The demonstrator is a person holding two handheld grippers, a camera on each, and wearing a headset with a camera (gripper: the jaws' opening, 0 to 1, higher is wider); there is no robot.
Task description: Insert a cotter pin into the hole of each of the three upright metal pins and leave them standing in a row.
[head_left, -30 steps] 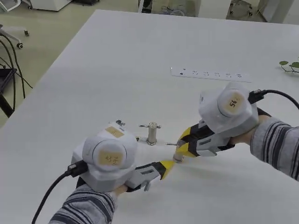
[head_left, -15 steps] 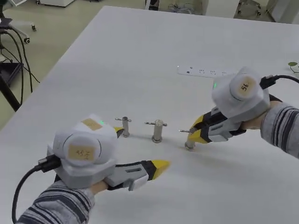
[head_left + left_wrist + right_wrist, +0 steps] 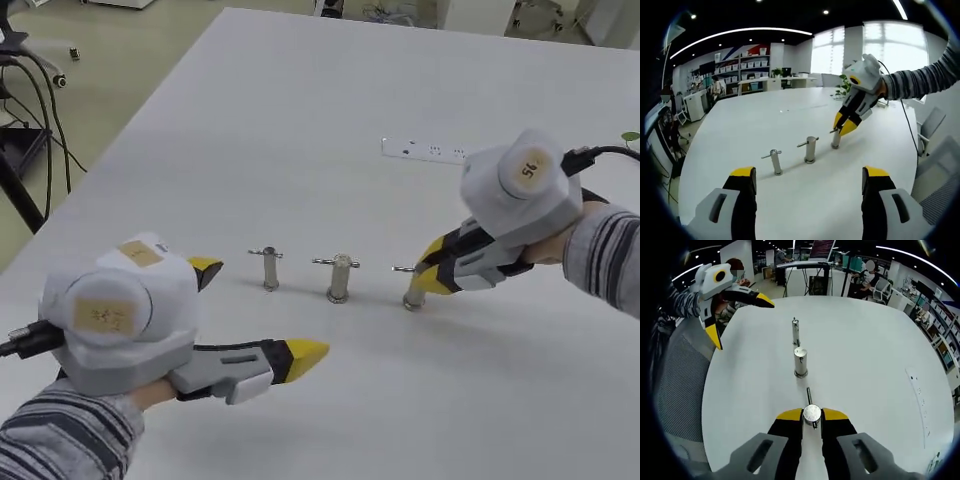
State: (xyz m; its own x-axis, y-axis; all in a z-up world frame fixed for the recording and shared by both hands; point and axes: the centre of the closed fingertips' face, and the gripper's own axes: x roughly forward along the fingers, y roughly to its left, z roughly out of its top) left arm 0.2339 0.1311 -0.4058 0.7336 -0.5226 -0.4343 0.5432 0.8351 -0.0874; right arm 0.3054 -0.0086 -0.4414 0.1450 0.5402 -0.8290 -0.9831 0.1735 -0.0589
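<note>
Moved: left gripper (image 3: 255, 312) back, wide open, empty.
Metal pins (image 3: 339, 280): three.
Cotter pins (image 3: 322, 262): three.
Right gripper (image 3: 428, 272): clamps end pin (image 3: 812, 413).

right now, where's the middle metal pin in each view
Head view: middle pin stands just right of centre, second in the row.
Left gripper view: just below centre, between its neighbours.
Right gripper view: dead centre, straight ahead.
Shared landmark: the end pin gripped by the right tongs, next to it in the row.
</note>
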